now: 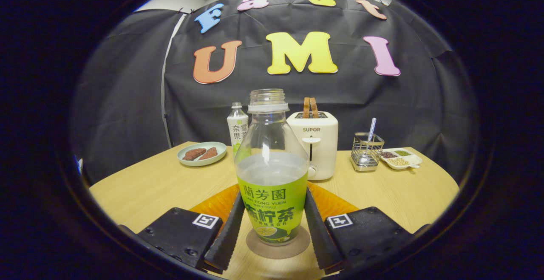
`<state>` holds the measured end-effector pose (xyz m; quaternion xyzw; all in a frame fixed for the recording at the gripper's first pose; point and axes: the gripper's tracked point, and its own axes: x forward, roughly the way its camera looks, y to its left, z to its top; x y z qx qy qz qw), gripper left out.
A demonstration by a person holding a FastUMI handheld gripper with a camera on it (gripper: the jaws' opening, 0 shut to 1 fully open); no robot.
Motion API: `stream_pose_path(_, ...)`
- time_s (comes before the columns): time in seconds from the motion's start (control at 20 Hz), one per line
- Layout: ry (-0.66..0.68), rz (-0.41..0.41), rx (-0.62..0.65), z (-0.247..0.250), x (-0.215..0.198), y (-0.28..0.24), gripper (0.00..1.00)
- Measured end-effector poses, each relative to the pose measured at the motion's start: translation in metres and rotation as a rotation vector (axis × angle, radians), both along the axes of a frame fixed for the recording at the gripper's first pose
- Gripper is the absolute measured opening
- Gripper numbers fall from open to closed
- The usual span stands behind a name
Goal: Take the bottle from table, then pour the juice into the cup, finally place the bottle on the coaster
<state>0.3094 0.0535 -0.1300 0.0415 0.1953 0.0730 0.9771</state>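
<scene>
A clear uncapped bottle (272, 173) with a green label stands upright on a round brown coaster (278, 248), partly filled with pale liquid. My gripper (274, 195) has it between the two fingers. The left fingertip (238, 205) and the right fingertip (309, 203) both lie against the bottle's sides at label height, so the gripper is shut on the bottle. An orange flat thing (212, 205) lies on the table just behind the bottle, partly hidden by it and by the fingers.
Beyond the bottle stand a white toaster (316, 144), a small white-labelled bottle (237, 129), a green plate with brown pieces (202, 153), a wire holder with a spoon (366, 152) and a divided dish of grains (401, 158) on the wooden table (148, 186).
</scene>
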Motion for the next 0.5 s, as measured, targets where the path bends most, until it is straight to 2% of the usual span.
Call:
stream_pose_path(0.4,-0.003,0.003,0.019,-0.010,-0.010,0.001,0.83)
stream_pose_path(0.45,-0.003,-0.001,0.035,-0.009,-0.014,0.000,0.86)
stream_pose_path(0.5,-0.008,-0.009,0.043,-0.007,-0.015,0.000,0.98)
